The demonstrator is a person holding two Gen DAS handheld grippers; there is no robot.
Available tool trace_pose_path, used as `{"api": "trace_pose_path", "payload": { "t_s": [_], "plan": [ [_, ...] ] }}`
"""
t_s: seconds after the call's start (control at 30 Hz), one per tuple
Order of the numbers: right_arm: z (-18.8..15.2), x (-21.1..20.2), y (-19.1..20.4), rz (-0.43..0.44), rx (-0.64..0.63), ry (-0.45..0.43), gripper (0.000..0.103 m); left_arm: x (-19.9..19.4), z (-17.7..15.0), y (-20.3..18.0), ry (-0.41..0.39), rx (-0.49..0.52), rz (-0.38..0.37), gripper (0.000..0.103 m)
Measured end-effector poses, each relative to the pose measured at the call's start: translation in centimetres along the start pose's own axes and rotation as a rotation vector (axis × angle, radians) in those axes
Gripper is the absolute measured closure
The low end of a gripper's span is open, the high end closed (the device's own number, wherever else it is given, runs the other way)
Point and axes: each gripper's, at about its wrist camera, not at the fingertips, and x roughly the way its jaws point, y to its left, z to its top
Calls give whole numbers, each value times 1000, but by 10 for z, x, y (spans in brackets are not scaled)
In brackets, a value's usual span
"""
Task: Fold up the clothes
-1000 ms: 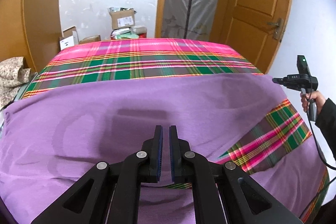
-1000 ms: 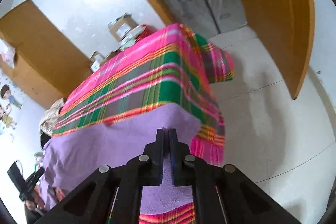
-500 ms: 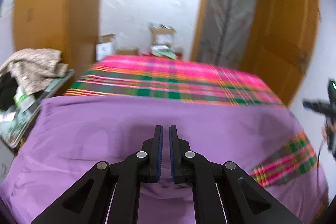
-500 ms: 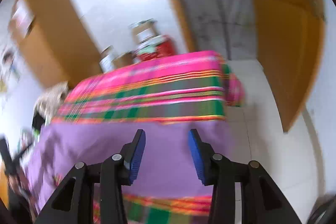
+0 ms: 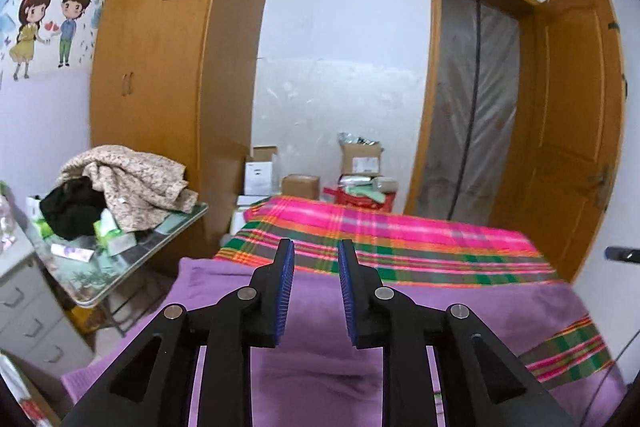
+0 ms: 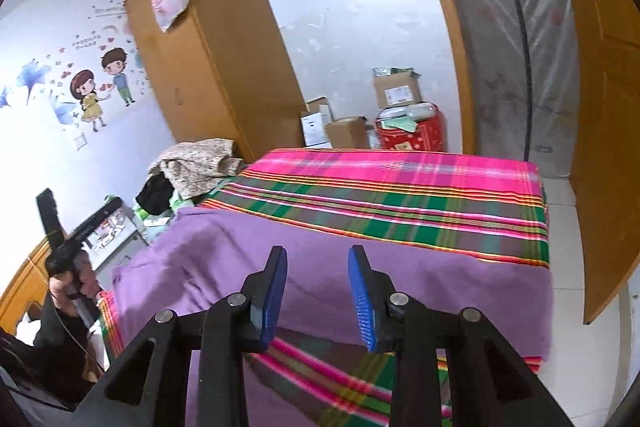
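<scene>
Bedroom clutter frames the scene — nearest, the left gripper point(image 5: 312, 291) and right gripper point(image 6: 318, 297) hang released, grasping nothing, above the purple cloth point(image 6: 320, 259) spread over the plaid-covered bed point(image 6: 400, 187), wardrobe point(image 5: 168, 67) beyond.

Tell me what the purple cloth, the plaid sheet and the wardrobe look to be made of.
Purple cloth: soft matte fabric, perhaps fleece or knit; it drapes over the bed edge with gentle wrinkles and no shine. Plaid sheet: thin woven fabric, probably cotton; crisp stripes, lying flat. Wardrobe: wood or wood-look laminate, smooth with a satin finish; uniform orange-brown panels with faint grain.
</scene>
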Motion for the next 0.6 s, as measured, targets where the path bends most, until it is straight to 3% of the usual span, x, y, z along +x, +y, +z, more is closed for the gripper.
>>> {"api": "trace_pose_path", "payload": {
  "t_s": [0.33, 0.5, 0.6],
  "plan": [
    [3, -22, 67, 62, -89, -62, 71, -12, 7, 42, 33, -12, 26, 77],
    [6, -1, 88, 85, -116, -52, 71, -11, 15, 72, 67, -25, 46, 73],
    [12, 2, 93, 109, -141, -124, 71, 5, 16, 83, 108, -15, 48, 73]
  ]
}}
